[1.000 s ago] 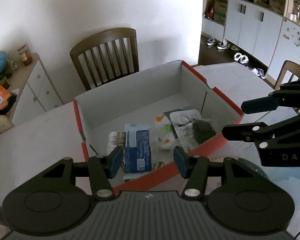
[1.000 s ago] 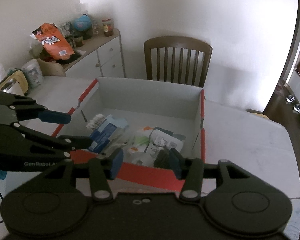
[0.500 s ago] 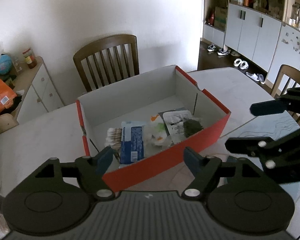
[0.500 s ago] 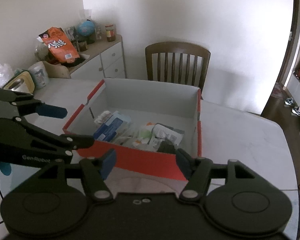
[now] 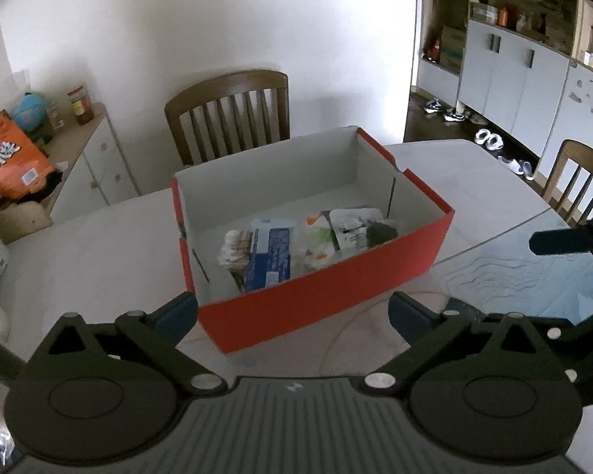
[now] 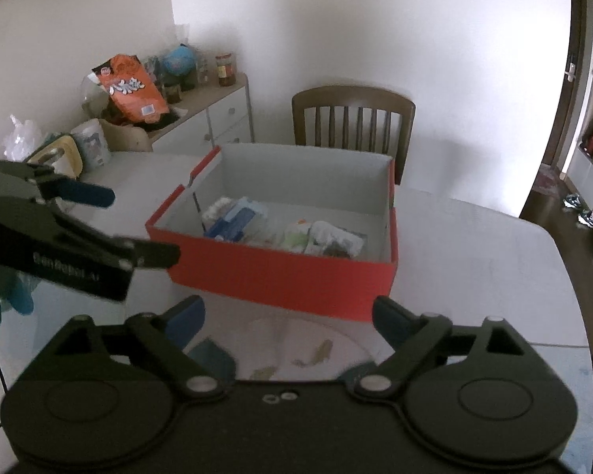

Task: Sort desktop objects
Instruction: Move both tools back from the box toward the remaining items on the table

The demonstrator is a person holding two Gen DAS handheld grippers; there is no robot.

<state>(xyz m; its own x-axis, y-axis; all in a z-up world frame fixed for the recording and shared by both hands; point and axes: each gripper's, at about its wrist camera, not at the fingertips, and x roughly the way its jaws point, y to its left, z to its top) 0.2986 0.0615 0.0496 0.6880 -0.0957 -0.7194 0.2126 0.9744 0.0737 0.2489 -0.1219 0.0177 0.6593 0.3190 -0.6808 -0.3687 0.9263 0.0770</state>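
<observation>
We see a pale, smooth surface [image 5: 99, 245] with a rounded far edge, and most of it lies bare around the red cardboard box [image 5: 336, 292], leaving open room on every side. The box is rectangular, white inside, open at the top, with a notched corner. A brown wooden chair [image 5: 229, 114] with a slatted back stands just beyond it against the white wall.

Inside the box the sorted things lie flat along the near wall: a blue packet [image 5: 271, 256], a white printed pouch [image 5: 352, 225] and a small bundle of pale sticks [image 5: 233, 247].

Our left gripper [image 5: 292, 316] and right gripper [image 6: 288, 316] sit short of the box, their jaws opening, wide apart with nothing between them.

The left view alone shows grey cupboards [image 5: 514, 79] and shoes on the floor; the right view alone shows food scraps [image 6: 316, 353] on the surface.
</observation>
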